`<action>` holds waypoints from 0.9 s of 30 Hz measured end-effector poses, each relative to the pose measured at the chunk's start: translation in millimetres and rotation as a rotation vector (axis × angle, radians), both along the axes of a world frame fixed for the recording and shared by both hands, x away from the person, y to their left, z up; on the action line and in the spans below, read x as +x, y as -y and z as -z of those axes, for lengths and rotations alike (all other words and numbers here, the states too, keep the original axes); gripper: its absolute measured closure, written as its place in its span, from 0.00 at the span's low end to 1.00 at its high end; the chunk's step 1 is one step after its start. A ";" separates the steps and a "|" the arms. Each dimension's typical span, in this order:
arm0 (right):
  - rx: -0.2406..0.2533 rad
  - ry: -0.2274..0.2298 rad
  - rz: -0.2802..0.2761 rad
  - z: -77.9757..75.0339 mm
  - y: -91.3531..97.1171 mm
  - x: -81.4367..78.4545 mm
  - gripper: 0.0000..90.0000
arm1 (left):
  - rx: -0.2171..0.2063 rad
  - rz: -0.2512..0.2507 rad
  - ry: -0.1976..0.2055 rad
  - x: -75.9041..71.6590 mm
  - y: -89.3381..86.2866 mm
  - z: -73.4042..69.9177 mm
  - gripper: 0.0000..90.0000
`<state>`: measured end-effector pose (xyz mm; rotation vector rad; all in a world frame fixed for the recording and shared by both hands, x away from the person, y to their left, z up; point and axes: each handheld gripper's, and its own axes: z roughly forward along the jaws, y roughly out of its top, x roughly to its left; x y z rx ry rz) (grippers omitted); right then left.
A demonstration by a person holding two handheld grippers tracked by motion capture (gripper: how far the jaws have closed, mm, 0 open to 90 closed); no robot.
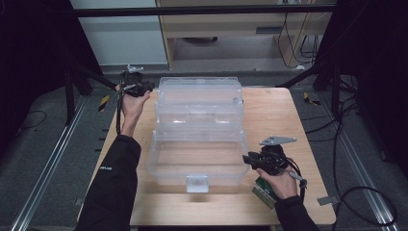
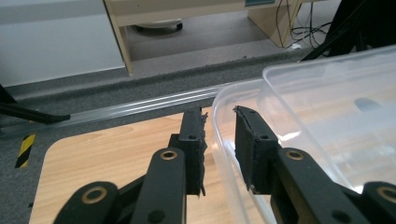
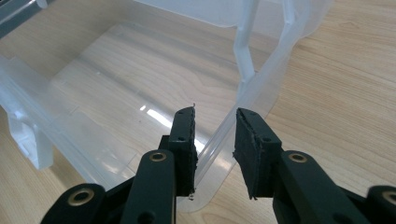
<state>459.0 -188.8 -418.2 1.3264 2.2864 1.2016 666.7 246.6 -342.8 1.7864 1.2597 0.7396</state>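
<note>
Clear plastic box (image 1: 198,130) sits mid-worktop (image 1: 274,115), tiers spread. Left hand-held gripper (image 2: 219,135) straddles its far rim, right hand-held gripper (image 3: 215,140) its near-right rim; both released. Judged: letting go; next, withdraw clear.

Wooden table (image 1: 269,115): clear plastic box (image 1: 198,139) on it, green packet (image 1: 264,191) near corner.

The storage box (image 1: 198,132) is clear, colourless plastic with a frosted white latch (image 1: 197,183). Both tongs, left (image 1: 153,87) and right (image 1: 247,159), are black with brass-coloured rivets. The tabletop (image 1: 274,113) is pale wood grain. The sleeves (image 1: 113,183) are black. The floor tape (image 1: 103,102) is striped yellow and black.
</note>
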 end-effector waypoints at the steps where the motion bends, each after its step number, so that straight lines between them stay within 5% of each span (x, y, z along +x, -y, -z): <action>1: 0.005 0.001 -0.001 0.1 0.0 0.1 0.76 | 0.001 0.013 -0.002 -4.6 -2.5 -0.4 0.79; 15: 0.009 -0.001 -0.005 0.3 1.0 0.7 0.76 | -0.016 0.155 0.022 -87.5 -30.4 -13.3 0.65; 27: 0.010 -0.003 -0.007 0.4 1.3 0.9 0.76 | -0.008 0.259 0.033 -146.5 -28.6 -11.5 0.62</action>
